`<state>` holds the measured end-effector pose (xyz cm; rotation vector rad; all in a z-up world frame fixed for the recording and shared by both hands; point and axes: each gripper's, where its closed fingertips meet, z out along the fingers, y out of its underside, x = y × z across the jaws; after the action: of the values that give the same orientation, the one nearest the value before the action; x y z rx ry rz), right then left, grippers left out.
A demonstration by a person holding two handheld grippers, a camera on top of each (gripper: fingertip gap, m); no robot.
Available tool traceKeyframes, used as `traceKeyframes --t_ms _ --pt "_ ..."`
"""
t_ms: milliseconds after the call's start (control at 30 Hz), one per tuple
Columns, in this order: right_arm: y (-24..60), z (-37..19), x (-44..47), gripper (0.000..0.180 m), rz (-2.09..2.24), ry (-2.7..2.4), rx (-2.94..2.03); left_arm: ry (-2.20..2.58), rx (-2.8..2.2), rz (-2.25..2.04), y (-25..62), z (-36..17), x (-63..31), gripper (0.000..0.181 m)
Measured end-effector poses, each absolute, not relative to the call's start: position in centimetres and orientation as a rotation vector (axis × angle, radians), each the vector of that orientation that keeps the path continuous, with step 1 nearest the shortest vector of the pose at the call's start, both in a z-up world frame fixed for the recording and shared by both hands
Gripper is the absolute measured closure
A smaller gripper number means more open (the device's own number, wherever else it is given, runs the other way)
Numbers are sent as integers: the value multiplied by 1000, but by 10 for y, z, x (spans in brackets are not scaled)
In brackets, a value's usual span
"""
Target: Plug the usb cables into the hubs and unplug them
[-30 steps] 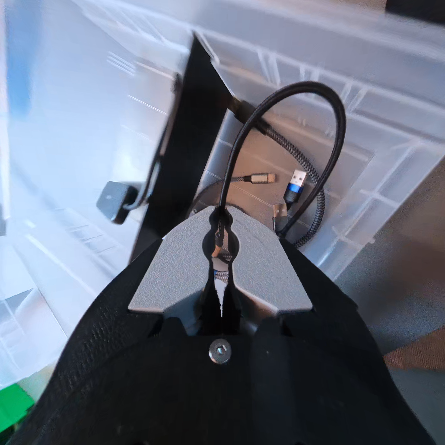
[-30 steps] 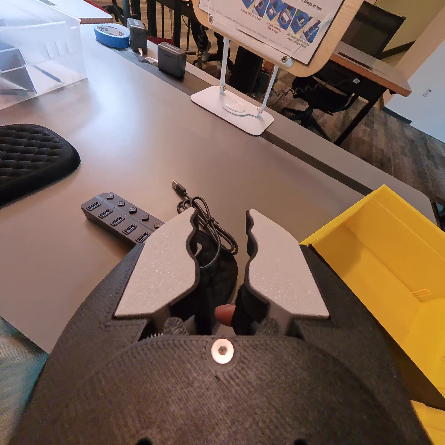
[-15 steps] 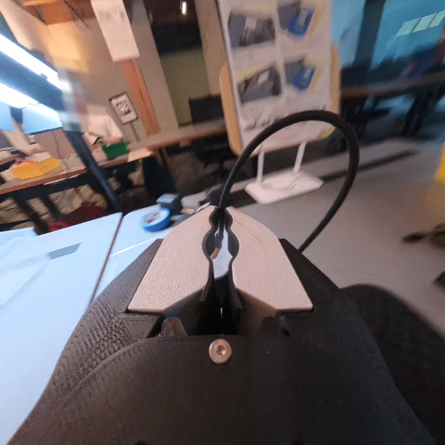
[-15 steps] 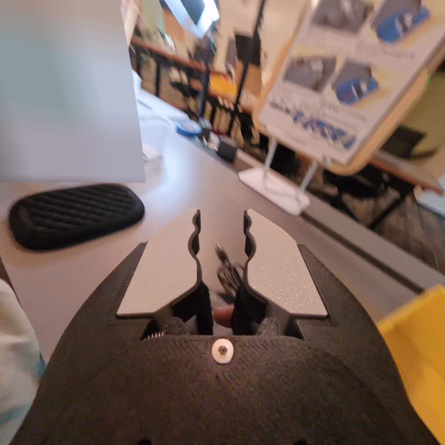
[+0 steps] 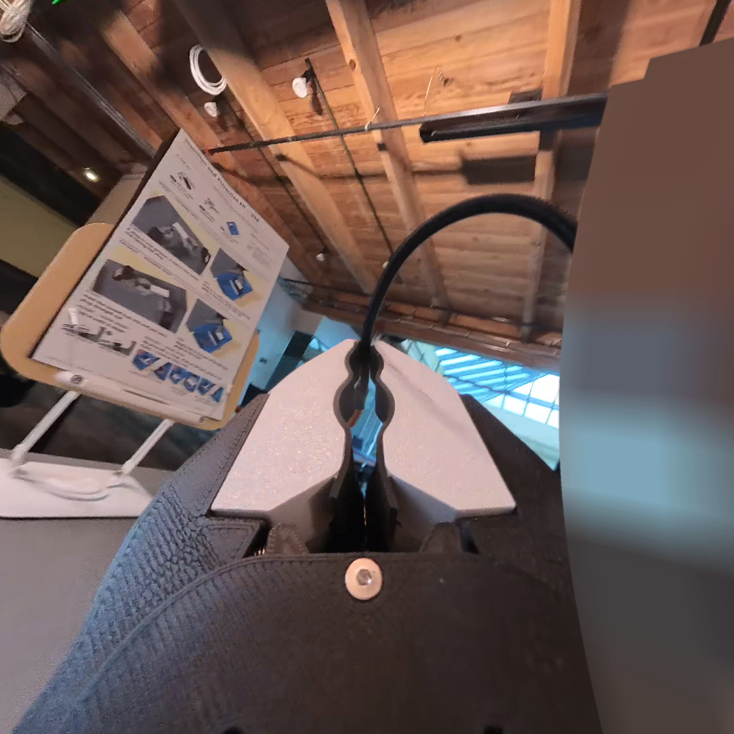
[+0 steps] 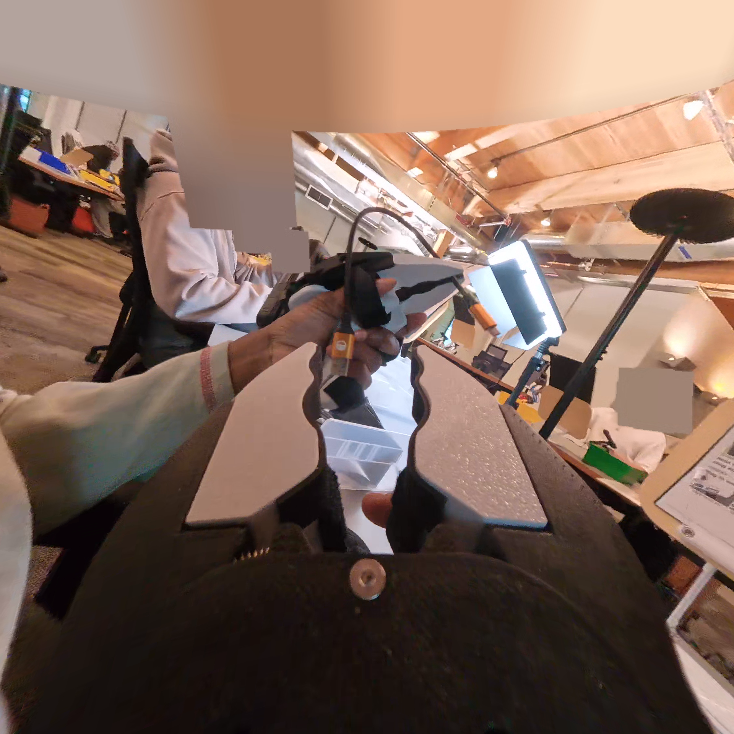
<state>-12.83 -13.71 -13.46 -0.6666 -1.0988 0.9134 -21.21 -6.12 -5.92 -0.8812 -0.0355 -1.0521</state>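
- Wooden ceiling beams fill most of the left wrist view, so that tool is tipped steeply upward; only a grey strip of tabletop (image 5: 51, 564) shows at its lower left edge, with the white foot of an instruction board (image 5: 151, 286) standing on it.
- Pale plastic, a clear bin (image 6: 359, 451), sits below and beyond the right tool's fingers (what it rests on is not plain from here).
- The left gripper (image 5: 365, 351) has its two fingers pressed together on a black usb cable (image 5: 456, 216), pinching it close behind one plug; the cord arches up from the tips and curves away to the right.
- The right wrist view shows that same tool held up in a hand (image 6: 313, 329), with the cable looping over it and its other end, an orange-and-silver plug (image 6: 340, 351), dangling free in the air just ahead.
- The right gripper (image 6: 363, 355) stands spread and empty, its gap lined up toward that dangling plug without touching it.
- No hub appears in either view, so the cable is well off the table and not plugged anywhere.
- My reading: the step in hand is sorting out the cable in mid-air before an insertion. The next move calls for the right fingers to close squarely on the orange plug's body, leaving the metal tip clear, and then for both tools to come down to the hub.
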Motion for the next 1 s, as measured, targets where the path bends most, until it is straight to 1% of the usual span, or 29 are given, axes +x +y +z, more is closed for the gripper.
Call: traceKeyframes --t_ms 233,300,433,667,767,867,1000 --pt "-141 -151 -164 139 965 -1145 -712 -240 -791 -1145 -53 -68 -223 176" --pt "-141 -156 -171 144 939 -1158 -720 -300 -759 -1158 -51 -71 -228 177" --pt "-141 -162 -178 148 872 -1186 -724 -356 -749 -1139 -47 -78 -228 177" --pt "-135 -161 -177 150 791 -1177 -719 -271 -808 -919 -50 -74 -212 177" --pt "-134 -161 -176 154 767 -1178 -708 -219 -819 -846 -54 -70 -204 177" --pt "-132 -161 -173 163 741 -1173 -696 -185 -845 -811 -53 -70 -196 176" --pt "-129 -160 -168 164 743 -1182 -701 -150 -873 -821 -52 -72 -187 176"
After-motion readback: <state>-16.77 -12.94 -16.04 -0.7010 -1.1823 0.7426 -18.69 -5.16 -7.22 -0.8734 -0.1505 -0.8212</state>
